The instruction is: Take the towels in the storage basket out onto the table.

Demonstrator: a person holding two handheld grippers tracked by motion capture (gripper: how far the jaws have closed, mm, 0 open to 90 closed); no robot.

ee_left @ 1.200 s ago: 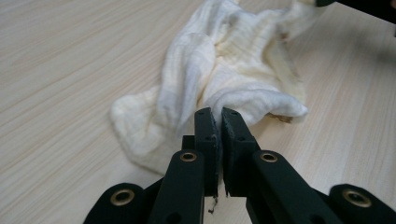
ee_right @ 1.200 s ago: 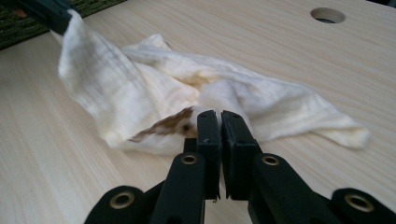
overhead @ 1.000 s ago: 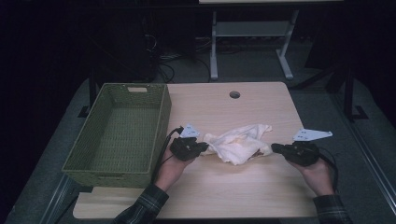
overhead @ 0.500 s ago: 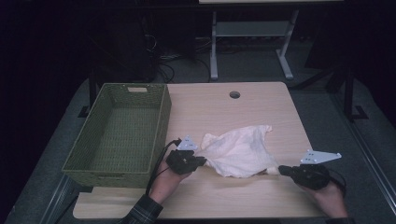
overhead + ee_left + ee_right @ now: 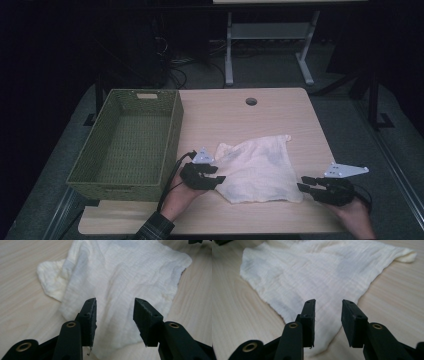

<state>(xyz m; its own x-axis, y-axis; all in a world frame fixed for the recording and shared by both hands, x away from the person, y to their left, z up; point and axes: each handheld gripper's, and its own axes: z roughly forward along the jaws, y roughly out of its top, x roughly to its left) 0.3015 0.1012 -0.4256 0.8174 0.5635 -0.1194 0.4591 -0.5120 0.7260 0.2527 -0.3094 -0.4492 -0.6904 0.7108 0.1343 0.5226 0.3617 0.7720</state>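
A cream cloth (image 5: 260, 170) lies spread flat on the wooden table (image 5: 240, 115); it also fills the middle of the left gripper view (image 5: 117, 277) and the right gripper view (image 5: 319, 272). My left gripper (image 5: 220, 179) sits at the cloth's left near corner, its jaws apart over the fabric (image 5: 115, 315). My right gripper (image 5: 301, 184) sits at the cloth's right near corner, jaws apart with the corner between them (image 5: 328, 317). Both sets of jaws have just been opening, and no pad presses on the cloth.
A green woven basket (image 5: 170, 130), with nothing in it, stands on the table's left side, close to my left hand. A round cable hole (image 5: 251, 101) sits near the far edge. Metal stand legs (image 5: 270, 35) and cables lie on the dark floor beyond.
The bunched cloth was pulled out toward the near edge and now lies flat. Both grippers drew nearer to the person, the right one also outward, and both have let go of its corners.
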